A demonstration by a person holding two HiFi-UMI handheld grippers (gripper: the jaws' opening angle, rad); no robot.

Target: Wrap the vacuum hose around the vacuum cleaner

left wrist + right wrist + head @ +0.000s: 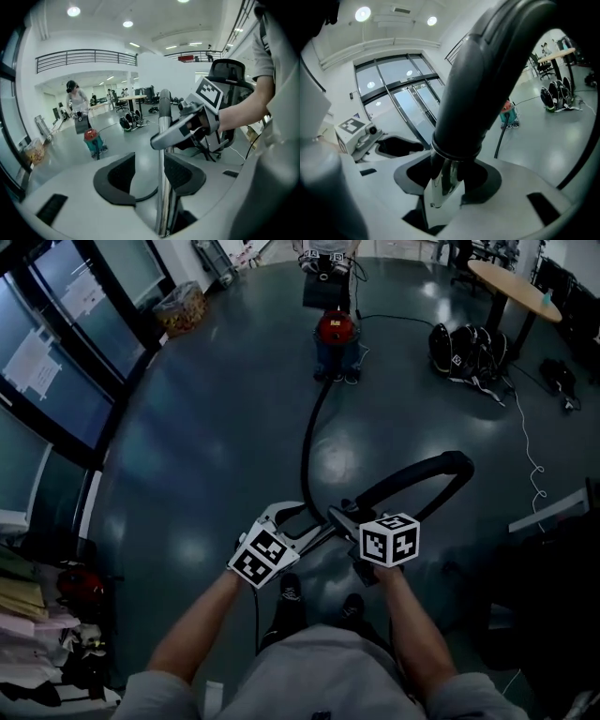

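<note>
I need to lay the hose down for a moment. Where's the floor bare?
Bare floor left of the hose, between it and the windows. Also right of it, below the bags. Crowded around the vacuum cleaner, the bags and the bottom-left clutter.

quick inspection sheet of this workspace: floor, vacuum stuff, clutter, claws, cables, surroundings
surface: dark glossy floor with ceiling lights reflected in it
job's things: vacuum cleaner stands far ahead; its hose runs loose across the floor to the wand, not wrapped yet
clutter: black gear, likely bags, beside the table; bin; pile of clothes
grippers: left claw open, wand against one pad only; right claw shut on the wand below its black cuff
cables: white cable snakes along the floor at right
surroundings: glass doors at left; a person behind the vacuum cleaner
</note>
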